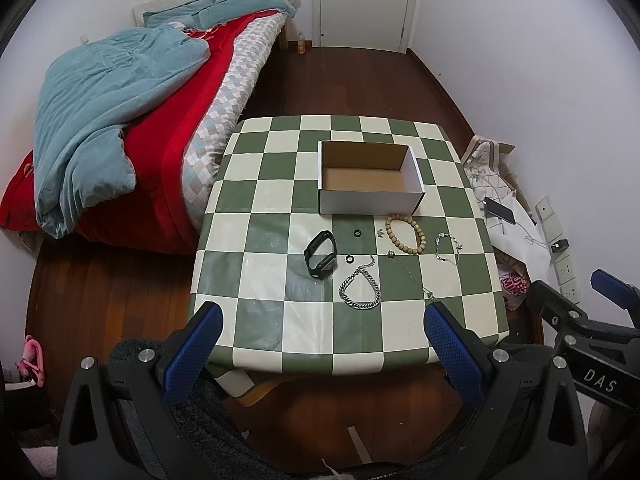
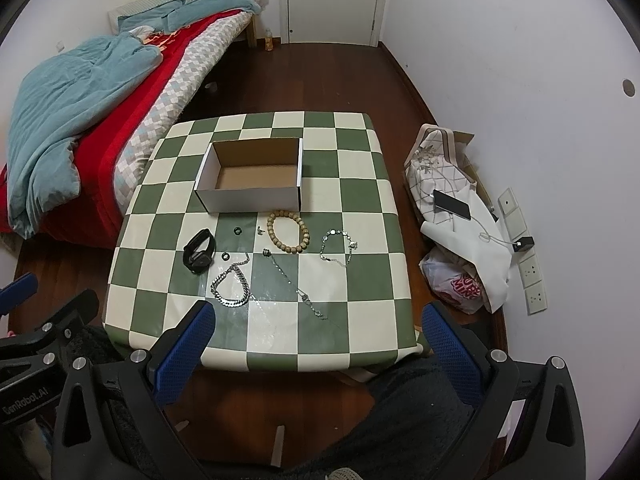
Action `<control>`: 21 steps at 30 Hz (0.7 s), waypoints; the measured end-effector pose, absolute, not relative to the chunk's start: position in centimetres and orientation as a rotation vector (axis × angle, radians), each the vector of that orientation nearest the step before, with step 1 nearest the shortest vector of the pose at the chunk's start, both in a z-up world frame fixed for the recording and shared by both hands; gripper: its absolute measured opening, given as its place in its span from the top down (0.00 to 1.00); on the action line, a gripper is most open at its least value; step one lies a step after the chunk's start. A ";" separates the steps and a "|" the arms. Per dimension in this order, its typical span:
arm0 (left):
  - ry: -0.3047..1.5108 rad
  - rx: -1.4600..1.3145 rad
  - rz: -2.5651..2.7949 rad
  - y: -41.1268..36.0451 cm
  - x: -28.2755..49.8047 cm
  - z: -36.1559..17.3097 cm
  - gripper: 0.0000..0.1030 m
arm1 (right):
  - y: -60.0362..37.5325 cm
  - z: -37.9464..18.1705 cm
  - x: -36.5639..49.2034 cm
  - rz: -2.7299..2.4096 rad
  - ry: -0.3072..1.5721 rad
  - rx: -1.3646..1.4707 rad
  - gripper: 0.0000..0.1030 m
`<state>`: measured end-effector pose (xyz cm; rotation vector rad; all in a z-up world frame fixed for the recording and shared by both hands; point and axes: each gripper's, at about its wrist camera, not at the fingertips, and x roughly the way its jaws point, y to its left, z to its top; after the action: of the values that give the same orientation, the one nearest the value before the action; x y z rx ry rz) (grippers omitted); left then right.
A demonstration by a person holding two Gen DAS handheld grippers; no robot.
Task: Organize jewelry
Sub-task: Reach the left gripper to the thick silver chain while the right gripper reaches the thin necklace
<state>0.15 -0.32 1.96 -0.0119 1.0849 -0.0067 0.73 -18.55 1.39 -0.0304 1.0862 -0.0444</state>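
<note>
- The left tool (image 1: 324, 322) has a black plastic frame with two fingers.
- Each finger wears a blue pad (image 1: 193, 354) with a bumpy, dotted skin.
- Round silver screws (image 1: 145, 355) shine on the black frame.
- The right tool (image 2: 320, 322) looks the same: black frame, blue pads (image 2: 450, 350), silver screws (image 2: 499, 355).
- White letters "DAS" (image 1: 599, 376) sit on a black bar at the side of the left view.
- White letters "GenRobot.AI" (image 2: 24, 400) sit on a black bar at the side of the right view.
- Dark fuzzy cloth (image 2: 416, 408) shows under the tools.
</note>
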 end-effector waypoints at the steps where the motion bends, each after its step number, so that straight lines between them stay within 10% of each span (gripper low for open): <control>1: 1.081 -0.004 0.002 -0.4 0.3 1.9 0.01 | -18.6 1.3 0.7 -0.044 1.085 -0.026 0.00; 21: 1.154 0.412 0.179 -4.0 7.7 -15.4 0.01 | -21.2 -19.5 9.8 -0.003 1.396 -0.090 0.18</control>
<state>7.74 -4.03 -15.41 0.4121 1.1536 0.1794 9.76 -21.21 -19.50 -0.0897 1.3964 -0.0030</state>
